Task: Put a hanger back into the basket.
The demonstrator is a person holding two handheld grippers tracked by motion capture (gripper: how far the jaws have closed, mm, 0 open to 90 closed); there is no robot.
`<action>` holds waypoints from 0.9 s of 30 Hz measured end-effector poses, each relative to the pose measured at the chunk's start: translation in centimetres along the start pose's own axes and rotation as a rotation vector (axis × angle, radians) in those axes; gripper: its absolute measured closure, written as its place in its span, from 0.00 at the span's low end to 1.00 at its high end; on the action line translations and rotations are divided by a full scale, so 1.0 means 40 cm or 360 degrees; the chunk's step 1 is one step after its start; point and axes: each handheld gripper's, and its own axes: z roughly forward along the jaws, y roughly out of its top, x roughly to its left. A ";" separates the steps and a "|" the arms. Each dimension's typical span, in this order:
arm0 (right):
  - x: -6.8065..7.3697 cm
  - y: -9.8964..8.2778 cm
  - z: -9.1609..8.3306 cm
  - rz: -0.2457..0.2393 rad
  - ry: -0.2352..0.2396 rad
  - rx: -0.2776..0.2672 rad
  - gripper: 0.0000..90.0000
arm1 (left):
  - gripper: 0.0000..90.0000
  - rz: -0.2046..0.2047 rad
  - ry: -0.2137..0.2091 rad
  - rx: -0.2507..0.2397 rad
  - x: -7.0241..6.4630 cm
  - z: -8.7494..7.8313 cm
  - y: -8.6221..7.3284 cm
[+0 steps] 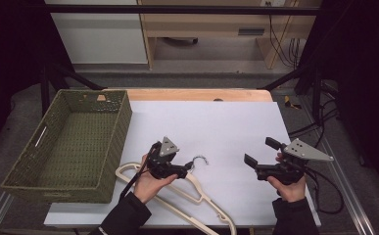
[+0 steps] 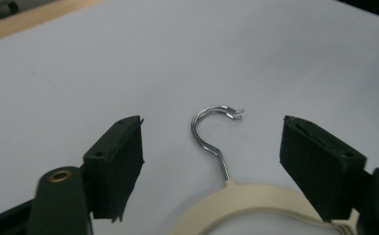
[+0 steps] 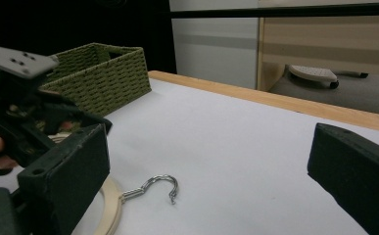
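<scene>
Left tool (image 2: 211,166) wide astride hanger (image 2: 255,200) neck, below its hook (image 2: 211,122); centre pads on neck before closing; right tool (image 1: 260,157) wide, idle beside hanger

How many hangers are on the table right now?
1, possibly a stack. A cream hanger lies flat beside the green basket, its metal hook between the open left gripper pads; layered edges hint at more beneath.

matt cream plastic hanger (image 2: 255,198), shiny metal hook (image 2: 211,134), woven basket (image 1: 67,147).
</scene>
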 end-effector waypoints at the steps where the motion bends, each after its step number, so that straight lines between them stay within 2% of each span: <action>1: -0.001 0.000 -0.001 -0.0006 0.0003 0.0004 0.03 | 0.33 0.0001 -0.0004 0.0017 -0.002 0.013 -0.003; 2: 0.000 0.000 0.000 -0.0005 0.0000 0.0006 0.03 | 0.37 -0.0001 -0.0010 0.0061 -0.007 0.036 -0.008; 4: 0.001 -0.001 0.001 -0.0006 0.0003 0.0008 0.03 | 0.43 0.0002 -0.0013 0.0076 -0.008 0.048 -0.010; 5: 0.001 -0.001 0.002 0.0001 0.0008 0.0004 0.03 | 0.46 -0.0004 -0.0024 0.0122 -0.009 0.069 -0.013; 7: 0.002 -0.001 0.002 0.0000 0.0009 0.0006 0.03 | 0.49 -0.0012 -0.0033 0.0134 -0.009 0.078 -0.015; 8: 0.001 -0.002 0.002 -0.0010 0.0011 0.0011 0.03 | 0.54 -0.0017 -0.0031 0.0153 -0.009 0.086 -0.017; 16: 0.001 -0.001 0.003 -0.0008 0.0020 0.0012 0.03 | 0.68 -0.0036 -0.0018 0.0264 -0.013 0.132 -0.032; 18: 0.001 -0.001 0.003 -0.0009 0.0022 0.0013 0.03 | 0.74 -0.0070 -0.0015 0.0286 -0.012 0.141 -0.035; 23: 0.001 -0.002 0.003 -0.0013 0.0026 0.0010 0.04 | 0.82 -0.0110 -0.0035 0.0296 -0.015 0.145 -0.037; 24: 0.001 -0.002 0.004 -0.0009 0.0024 0.0011 0.04 | 0.87 -0.0109 -0.0038 0.0298 -0.016 0.145 -0.037; 27: 0.002 -0.002 0.005 -0.0010 0.0026 0.0015 0.04 | 0.91 -0.0109 -0.0035 0.0290 -0.023 0.146 -0.036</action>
